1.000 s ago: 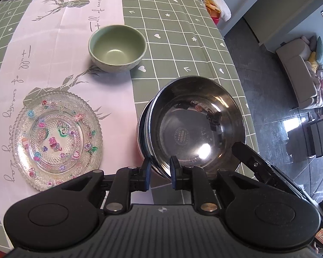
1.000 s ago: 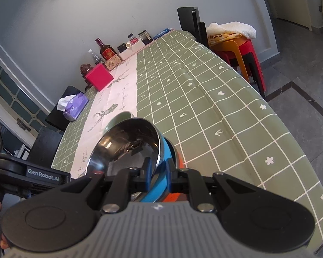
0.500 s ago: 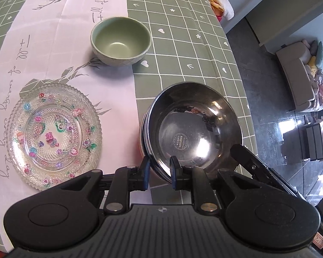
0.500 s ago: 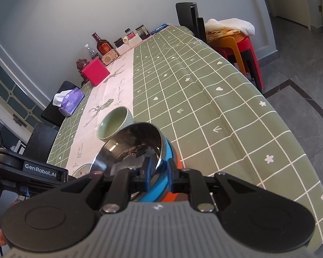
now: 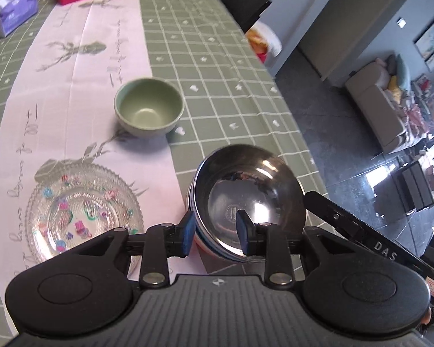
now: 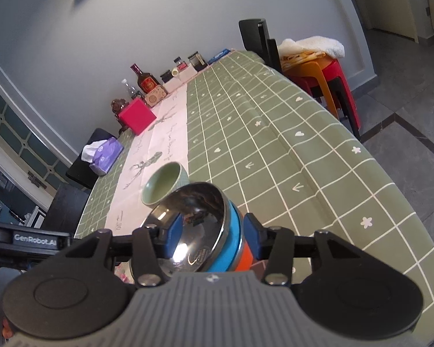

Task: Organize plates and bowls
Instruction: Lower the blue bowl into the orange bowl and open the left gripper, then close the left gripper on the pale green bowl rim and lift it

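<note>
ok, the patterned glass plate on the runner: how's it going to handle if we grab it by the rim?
Glass plate looks pressed glass, so probably stiff, fragile and heavy for its size. The beaded rim may give pads some bite, though glass tends to be slippery. It lies flat on the table runner, so getting a finger under the edge will likely be awkward.

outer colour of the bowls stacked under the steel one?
Blue, then orange below, under the steel bowl. Clearest in the right wrist view.

Both tongs, left (image 5: 214,232) and right (image 6: 209,238), are opening off the steel bowl (image 5: 254,190).

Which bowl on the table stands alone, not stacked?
The green ceramic bowl, alone on the pale runner; the steel bowl sits nested atop a blue and orange one.
</note>
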{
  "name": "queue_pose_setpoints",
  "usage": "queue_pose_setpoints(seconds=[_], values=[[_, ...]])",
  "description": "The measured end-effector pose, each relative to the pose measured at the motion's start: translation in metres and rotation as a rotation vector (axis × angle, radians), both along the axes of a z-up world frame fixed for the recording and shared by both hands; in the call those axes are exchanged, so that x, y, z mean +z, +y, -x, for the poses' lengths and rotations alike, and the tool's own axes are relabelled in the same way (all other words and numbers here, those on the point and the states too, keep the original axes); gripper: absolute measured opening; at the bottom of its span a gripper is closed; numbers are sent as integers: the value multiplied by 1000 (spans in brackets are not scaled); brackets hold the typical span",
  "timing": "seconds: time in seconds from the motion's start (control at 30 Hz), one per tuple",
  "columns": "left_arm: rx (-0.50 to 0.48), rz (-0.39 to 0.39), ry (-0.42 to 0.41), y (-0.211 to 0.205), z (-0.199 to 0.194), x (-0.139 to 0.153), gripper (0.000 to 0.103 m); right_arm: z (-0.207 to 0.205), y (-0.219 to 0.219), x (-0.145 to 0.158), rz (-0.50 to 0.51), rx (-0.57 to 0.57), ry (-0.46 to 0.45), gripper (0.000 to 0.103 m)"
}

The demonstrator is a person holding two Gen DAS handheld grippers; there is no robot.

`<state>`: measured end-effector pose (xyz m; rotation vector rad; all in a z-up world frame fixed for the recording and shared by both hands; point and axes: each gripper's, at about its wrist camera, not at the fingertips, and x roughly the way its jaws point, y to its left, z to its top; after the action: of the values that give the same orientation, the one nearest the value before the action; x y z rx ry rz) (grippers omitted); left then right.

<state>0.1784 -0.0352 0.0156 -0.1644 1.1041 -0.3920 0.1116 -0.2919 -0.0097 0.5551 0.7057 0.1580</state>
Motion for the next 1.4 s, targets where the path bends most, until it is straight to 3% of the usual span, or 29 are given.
queue_pose_setpoints(seconds=[0.27, 0.57, 0.9, 1.4], values=[[24, -50, -137, 32, -8, 12, 35, -15, 14, 20, 52, 6, -114, 47], [118, -56, -178, 70, -36, 11, 36, -67, 65, 36, 147, 145, -95, 47], [134, 1, -211, 86, -78, -10, 36, -144, 102, 32, 214, 245, 47, 47], [159, 58, -96, 86, -137, -54, 35, -215, 115, -13, 211, 284, 275, 46]])
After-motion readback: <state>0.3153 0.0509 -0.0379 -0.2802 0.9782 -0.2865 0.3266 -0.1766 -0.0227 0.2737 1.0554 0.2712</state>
